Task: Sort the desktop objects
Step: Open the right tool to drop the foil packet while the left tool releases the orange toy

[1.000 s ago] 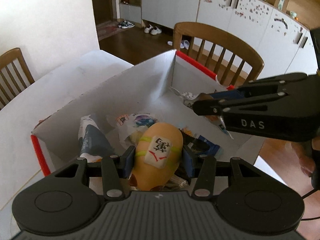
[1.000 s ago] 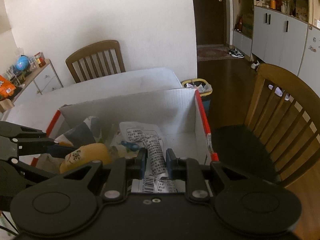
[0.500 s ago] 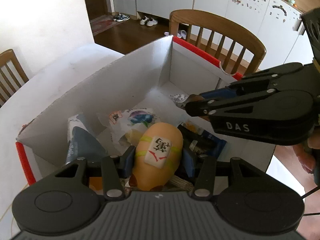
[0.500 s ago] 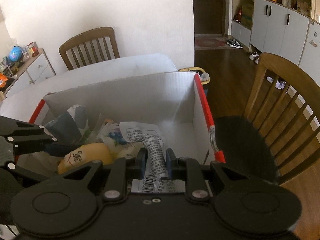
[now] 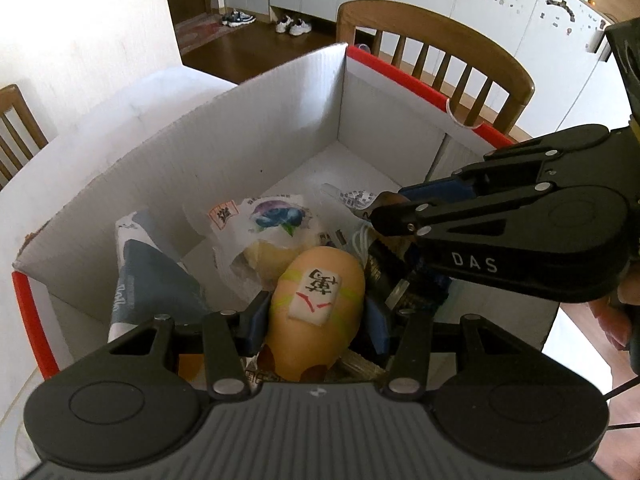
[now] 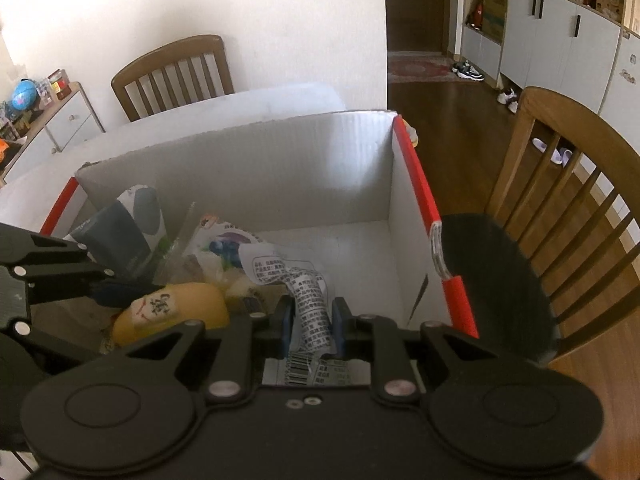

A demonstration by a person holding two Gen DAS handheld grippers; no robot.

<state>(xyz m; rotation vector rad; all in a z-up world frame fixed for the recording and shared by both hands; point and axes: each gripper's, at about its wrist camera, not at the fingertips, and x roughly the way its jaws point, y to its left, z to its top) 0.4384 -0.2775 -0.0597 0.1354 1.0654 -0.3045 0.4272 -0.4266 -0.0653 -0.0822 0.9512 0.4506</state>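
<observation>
- The left gripper (image 5: 316,312) is closed around a yellow plush toy (image 5: 316,304), its blue pads pressing the toy's two sides; the toy has a white patch with a black character and a red mark on it.
- The toy hangs low inside a white cardboard box (image 5: 224,152) with red-taped edges, close to the box's near wall.
- The right gripper (image 6: 310,322) has its fingers narrowed onto a crumpled printed wrapper (image 6: 308,296), covered in small black text and a barcode, which runs up between the pads.
- That wrapper sits inside the box too, towards the right-hand wall (image 6: 404,208), with bare box floor beyond it.
- Just behind the toy lies a clear snack bag (image 5: 268,220) with a blueberry picture, and to its left a grey and white pouch (image 5: 152,276) stands leaning by the box's left end.
- Under the right gripper's body in the left view there is a dark packet (image 5: 400,280); I cannot make out what it is.
- The box stands on a white table (image 6: 240,108), with a wooden chair (image 6: 568,184) tucked just beside the box's right side.
- Another wooden chair (image 6: 176,72) stands at the table's far edge.
</observation>
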